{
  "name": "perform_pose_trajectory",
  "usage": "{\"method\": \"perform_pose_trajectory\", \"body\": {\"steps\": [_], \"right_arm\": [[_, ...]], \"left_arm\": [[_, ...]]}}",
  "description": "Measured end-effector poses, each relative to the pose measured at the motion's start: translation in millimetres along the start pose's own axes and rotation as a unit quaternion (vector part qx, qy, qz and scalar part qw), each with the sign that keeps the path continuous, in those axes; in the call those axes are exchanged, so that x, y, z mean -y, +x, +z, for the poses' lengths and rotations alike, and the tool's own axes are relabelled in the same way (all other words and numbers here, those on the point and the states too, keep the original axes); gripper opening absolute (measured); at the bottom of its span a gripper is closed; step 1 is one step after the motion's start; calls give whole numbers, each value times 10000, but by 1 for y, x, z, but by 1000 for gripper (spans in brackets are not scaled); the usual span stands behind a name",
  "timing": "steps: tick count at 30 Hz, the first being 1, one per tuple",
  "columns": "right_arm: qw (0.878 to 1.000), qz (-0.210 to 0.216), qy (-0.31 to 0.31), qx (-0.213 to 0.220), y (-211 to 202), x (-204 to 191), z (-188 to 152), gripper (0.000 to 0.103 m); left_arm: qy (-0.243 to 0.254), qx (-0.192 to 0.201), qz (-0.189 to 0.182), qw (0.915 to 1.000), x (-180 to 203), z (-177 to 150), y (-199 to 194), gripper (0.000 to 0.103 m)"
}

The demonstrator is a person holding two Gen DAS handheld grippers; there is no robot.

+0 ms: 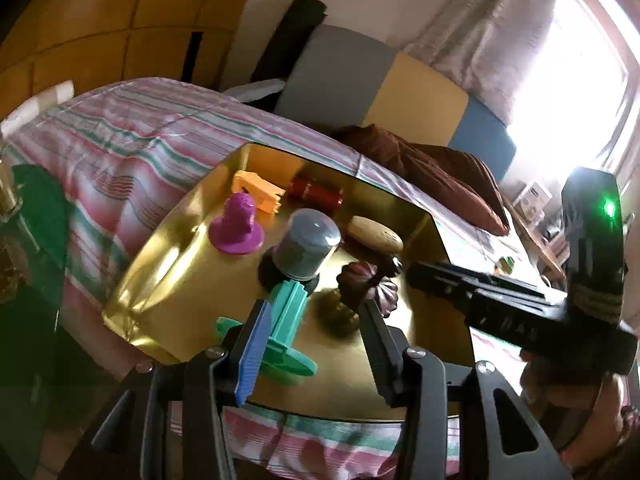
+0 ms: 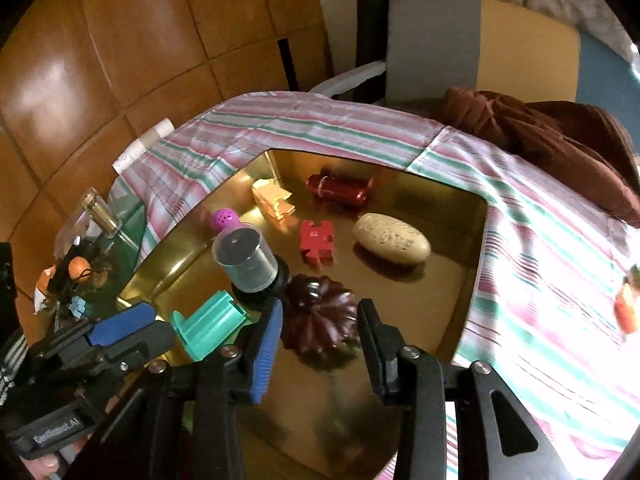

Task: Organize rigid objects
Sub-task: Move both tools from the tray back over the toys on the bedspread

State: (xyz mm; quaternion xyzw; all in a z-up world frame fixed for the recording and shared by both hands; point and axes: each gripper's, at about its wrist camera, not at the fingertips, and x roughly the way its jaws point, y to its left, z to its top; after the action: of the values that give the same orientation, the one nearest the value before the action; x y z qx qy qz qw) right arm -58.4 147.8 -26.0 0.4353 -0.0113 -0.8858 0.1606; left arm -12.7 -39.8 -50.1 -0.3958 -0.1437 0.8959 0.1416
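A gold tray [image 2: 472,248] lies on a striped cloth and holds several pieces. A dark brown fluted piece [image 2: 320,328] rests on the tray floor between the fingers of my right gripper [image 2: 320,308]. The pads stand close beside it without pressing, so that gripper is open. My left gripper [image 1: 314,306] is open over the tray's near side. A teal piece [image 1: 286,320] stands just inside its blue-padded finger [image 1: 252,352]. A grey capped cylinder [image 1: 306,246], a purple figure [image 1: 238,226], an orange piece [image 1: 258,190], a red cylinder [image 1: 318,194] and a beige oval stone [image 1: 376,234] lie further back. A red puzzle piece [image 2: 316,244] shows only in the right wrist view.
The striped cloth [image 2: 540,248] covers the table around the tray. A brown cushion [image 2: 540,136] lies at the back right, before a grey, yellow and blue panel [image 2: 436,44]. A glass bottle [image 2: 100,212], small items and a white tube [image 2: 140,148] crowd the left. Wooden doors [image 2: 120,40] stand behind.
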Motion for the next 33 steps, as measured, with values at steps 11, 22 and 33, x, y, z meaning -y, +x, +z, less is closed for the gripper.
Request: {"method": "perform_pose_trajectory", "body": {"steps": [11, 22, 33], "right_arm": [[9982, -561, 30, 217, -33, 36, -4, 42], [9943, -1001, 361, 36, -47, 108, -27, 49], [9712, -1887, 1426, -284, -63, 254, -48, 49]], "left_arm": [[764, -83, -484, 9959, 36, -15, 4, 46], [1278, -271, -596, 9896, 73, -30, 8, 46], [1908, -576, -766, 9769, 125, -33, 14, 46]]}}
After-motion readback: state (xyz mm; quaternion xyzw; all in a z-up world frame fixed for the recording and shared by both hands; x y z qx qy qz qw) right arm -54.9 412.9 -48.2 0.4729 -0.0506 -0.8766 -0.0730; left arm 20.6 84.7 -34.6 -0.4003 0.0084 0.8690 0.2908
